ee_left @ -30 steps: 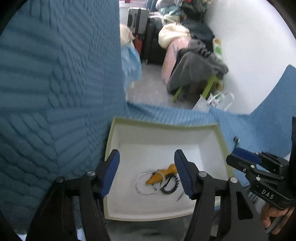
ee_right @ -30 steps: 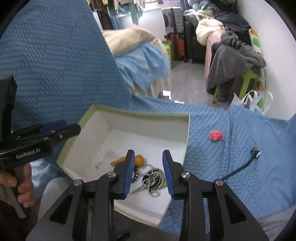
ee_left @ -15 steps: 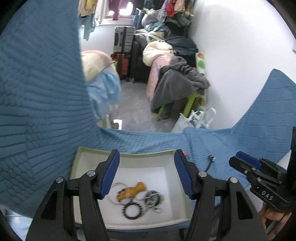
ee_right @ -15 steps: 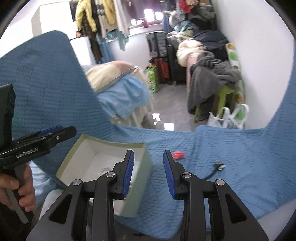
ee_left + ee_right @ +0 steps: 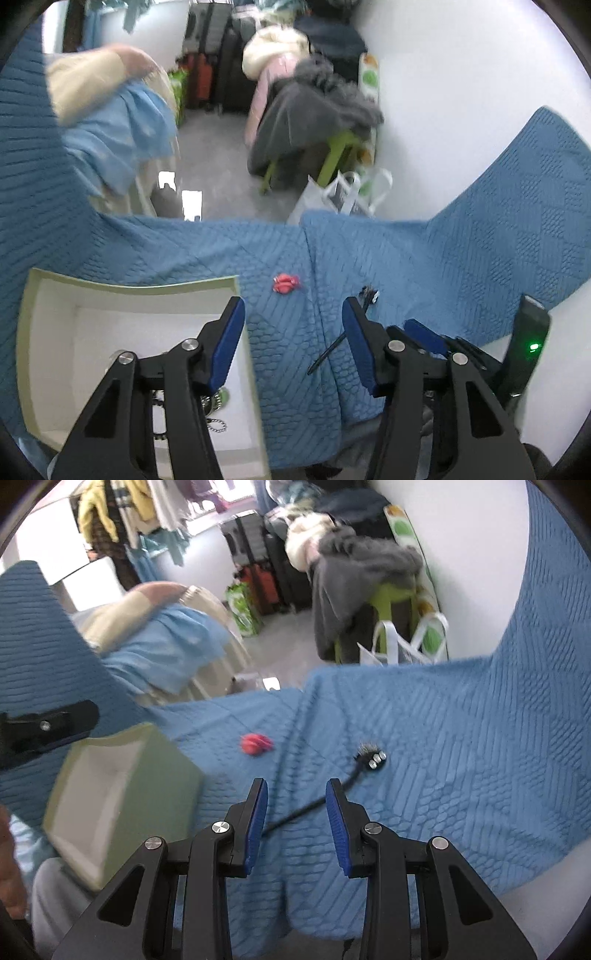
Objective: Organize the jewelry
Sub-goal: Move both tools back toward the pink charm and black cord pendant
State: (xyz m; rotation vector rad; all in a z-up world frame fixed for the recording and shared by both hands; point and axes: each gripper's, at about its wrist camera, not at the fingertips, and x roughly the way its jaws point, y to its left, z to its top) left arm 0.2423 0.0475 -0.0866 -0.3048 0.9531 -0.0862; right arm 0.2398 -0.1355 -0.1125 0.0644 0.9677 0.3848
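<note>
Box point(image 5: 48, 295) sits at L edge of quilt point(image 5: 498, 229) as the drop point; chains already lie inside. Still out on the quilt: red piece point(image 5: 285, 283) and black cord point(image 5: 314, 805), w/ charm end.

L gripper point(image 5: 291, 347): jaws closing, nothing betw. them.

R gripper point(image 5: 295, 827): jaws part-open, empty, cord just ahead; likely next pick.

A box point(image 5: 133, 288) sits on the quilted cover point(image 5: 461, 266), at its left side, with chains point(image 5: 216, 424) lying inside. To the box's right, on the cover, lies a small hair tie point(image 5: 285, 283); further right lies a cord point(image 5: 325, 801) with beads at its far end.
</note>
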